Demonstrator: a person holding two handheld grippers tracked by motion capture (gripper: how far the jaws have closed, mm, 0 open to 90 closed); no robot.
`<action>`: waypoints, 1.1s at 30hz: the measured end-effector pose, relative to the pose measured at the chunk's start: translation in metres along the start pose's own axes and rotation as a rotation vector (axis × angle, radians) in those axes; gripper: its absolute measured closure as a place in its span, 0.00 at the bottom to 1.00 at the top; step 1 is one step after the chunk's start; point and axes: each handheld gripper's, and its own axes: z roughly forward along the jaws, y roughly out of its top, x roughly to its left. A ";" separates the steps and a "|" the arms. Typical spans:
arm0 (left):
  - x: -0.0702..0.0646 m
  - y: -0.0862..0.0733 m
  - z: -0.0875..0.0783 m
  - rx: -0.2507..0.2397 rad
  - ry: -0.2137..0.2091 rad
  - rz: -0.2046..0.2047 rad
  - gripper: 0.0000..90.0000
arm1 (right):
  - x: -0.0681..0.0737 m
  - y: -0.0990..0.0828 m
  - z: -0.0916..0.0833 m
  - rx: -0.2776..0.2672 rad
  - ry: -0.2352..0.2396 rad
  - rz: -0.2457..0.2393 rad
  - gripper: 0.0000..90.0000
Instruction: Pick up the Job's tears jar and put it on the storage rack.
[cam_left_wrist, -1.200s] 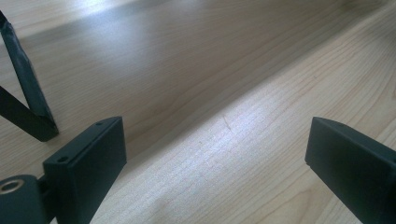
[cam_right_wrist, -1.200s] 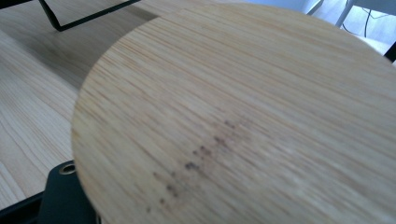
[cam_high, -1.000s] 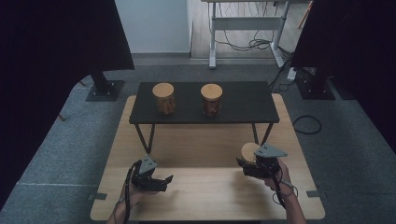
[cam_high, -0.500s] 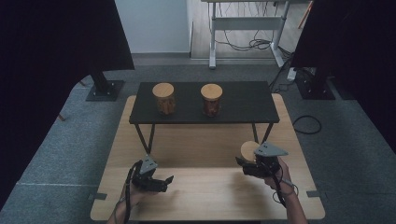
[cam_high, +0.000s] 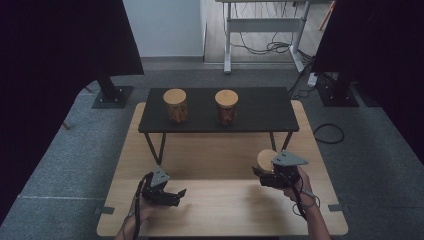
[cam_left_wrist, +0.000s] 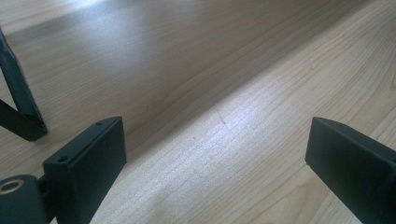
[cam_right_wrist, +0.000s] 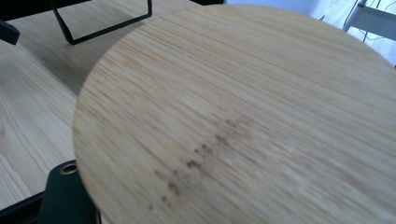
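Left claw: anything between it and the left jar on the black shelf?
No loose object lies between the left claw and the left jar. The jar stands atop the black shelf, though, so that shelf's front edge and left leg may block a low, straight approach.

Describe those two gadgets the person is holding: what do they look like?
Each tool is black. The left tool and the right tool each carry a grey three-cornered plate on top and trail a dark cable along the forearm. The left tool's two flat rectangular black fingers show small screw holes. No sleeves are visible.
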 end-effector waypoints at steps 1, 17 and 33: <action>0.000 0.000 0.000 0.001 0.000 0.001 0.05 | 0.000 0.001 0.000 -0.001 0.001 -0.001 0.27; -0.002 0.001 0.003 0.011 -0.005 0.011 0.05 | -0.003 0.003 -0.006 -0.012 -0.010 0.000 0.27; -0.002 0.002 0.001 0.005 -0.004 0.014 0.06 | -0.003 0.019 -0.012 -0.031 -0.013 -0.027 0.27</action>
